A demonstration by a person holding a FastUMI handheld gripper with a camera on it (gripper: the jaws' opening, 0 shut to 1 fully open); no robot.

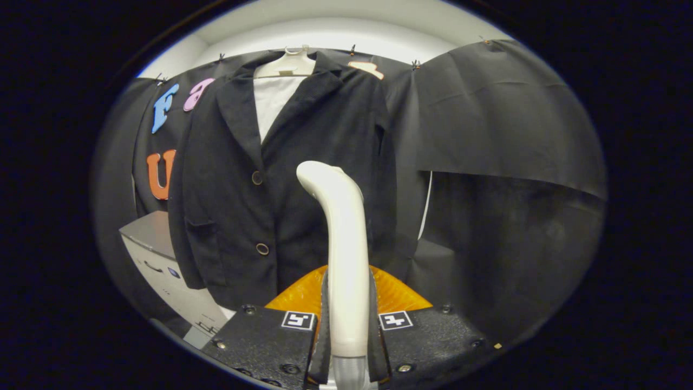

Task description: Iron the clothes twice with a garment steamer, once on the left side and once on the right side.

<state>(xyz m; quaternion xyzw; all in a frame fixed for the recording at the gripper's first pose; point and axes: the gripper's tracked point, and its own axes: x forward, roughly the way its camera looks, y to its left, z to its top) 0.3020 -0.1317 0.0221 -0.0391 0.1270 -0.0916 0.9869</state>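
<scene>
Currently the gripper (346,325) is clenched on the garment steamer (344,254): both fingers press the sides of its pale handle low down, so the wand stands upright between them and rises ahead. Low grip on the handle presumably leaves the curved head (319,179) free and lets the wrist steer it. An orange part (395,295), seemingly belonging to the gripper or steamer, fans out just behind the handle; cannot tell which.

Head bends forward toward the jacket (303,179), a dark two-button blazer hanging on a white hanger (287,64) against the booth's black cloth wall. White lining or a shirt (273,103) shows at the open collar. Hanging keeps the fabric flat and vertical, which suits top-to-bottom passes.

Head sits in front of the jacket's mid front, near the button line; whether it touches the cloth cannot be told. Judgement: a pass is set up or under way; which side is unclear.

A grey cabinet (157,254) stands beside the jacket's hem.
</scene>
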